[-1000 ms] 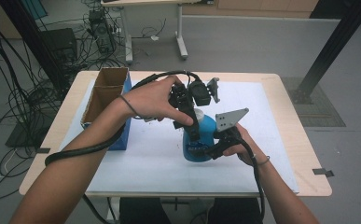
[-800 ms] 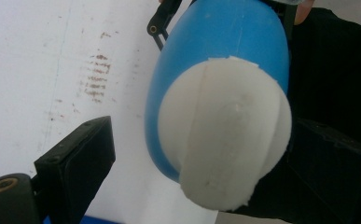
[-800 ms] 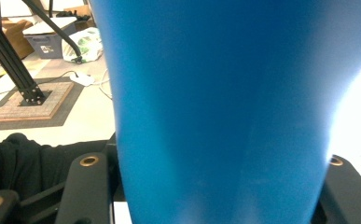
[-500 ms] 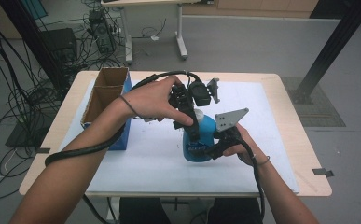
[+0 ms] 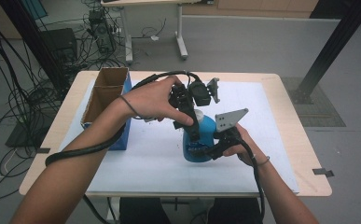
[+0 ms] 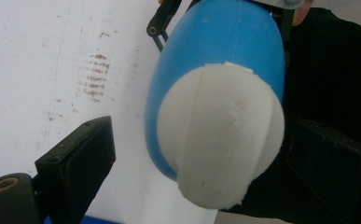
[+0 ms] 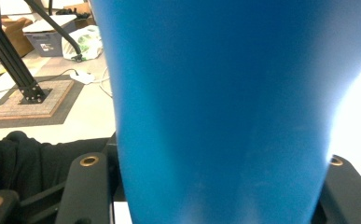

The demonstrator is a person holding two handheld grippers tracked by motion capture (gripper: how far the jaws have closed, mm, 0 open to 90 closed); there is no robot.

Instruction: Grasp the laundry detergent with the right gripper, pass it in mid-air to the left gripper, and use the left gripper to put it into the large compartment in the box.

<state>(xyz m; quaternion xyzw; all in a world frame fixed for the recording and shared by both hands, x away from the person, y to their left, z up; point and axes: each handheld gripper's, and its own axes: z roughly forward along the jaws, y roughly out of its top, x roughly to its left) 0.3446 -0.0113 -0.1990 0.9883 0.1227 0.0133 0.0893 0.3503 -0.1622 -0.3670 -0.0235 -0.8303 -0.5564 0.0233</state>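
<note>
right gripper [image 5: 201, 150] jaws clamp the blue plastic bottle [image 5: 201, 140]. left gripper [image 6: 192, 186] jaws stand open around its white cap [image 6: 220, 140]. centre them before squeezing; keep the base grip firm.

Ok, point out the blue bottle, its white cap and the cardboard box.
blue bottle [image 5: 205, 142]: high view, lower body.
white cap [image 6: 222, 140]: left gripper view, top face.
cardboard box [image 5: 104, 95]: high view, middle divider edge.

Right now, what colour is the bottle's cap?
White cap, clearest in the left gripper view.

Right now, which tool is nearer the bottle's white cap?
Left. The left tool straddles the white cap, jaws open. The right tool clamps the blue bottle lower down.
</note>
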